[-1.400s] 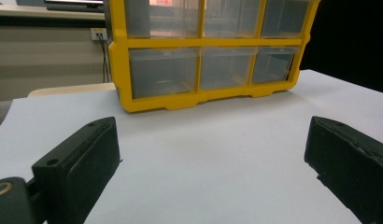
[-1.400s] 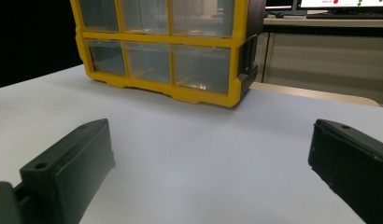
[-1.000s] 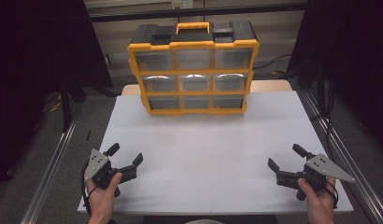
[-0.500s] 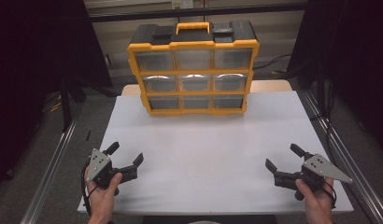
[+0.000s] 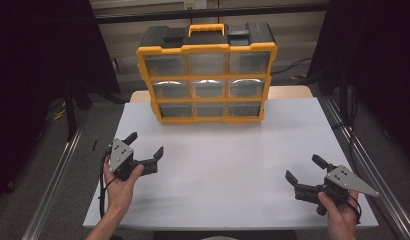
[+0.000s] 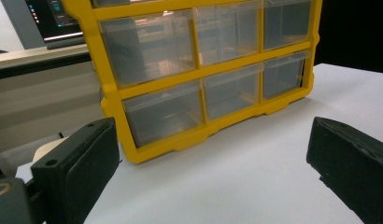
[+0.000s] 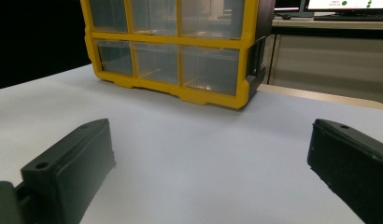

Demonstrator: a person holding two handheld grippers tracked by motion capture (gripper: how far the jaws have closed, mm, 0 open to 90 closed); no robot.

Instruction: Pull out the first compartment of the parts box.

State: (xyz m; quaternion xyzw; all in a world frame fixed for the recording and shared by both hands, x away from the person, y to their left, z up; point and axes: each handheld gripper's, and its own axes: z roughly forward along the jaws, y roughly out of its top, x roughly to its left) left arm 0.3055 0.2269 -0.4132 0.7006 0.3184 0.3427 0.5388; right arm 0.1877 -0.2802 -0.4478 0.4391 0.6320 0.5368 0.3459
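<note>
Left tool [image 5: 144, 149] is sitting over the near-left part of the white surface [image 5: 228, 165], jaws spread wide, gripping nothing. Right tool [image 5: 304, 173] is sitting over the near-right part, jaws also spread wide and empty. Both are pointing toward the yellow drawer organizer [image 5: 207, 75], which is standing upright at the far middle of the surface, well apart from both tools. Its nine clear drawers are all sitting pushed in; black lid and yellow handle [image 5: 206, 27] are facing up.
</note>
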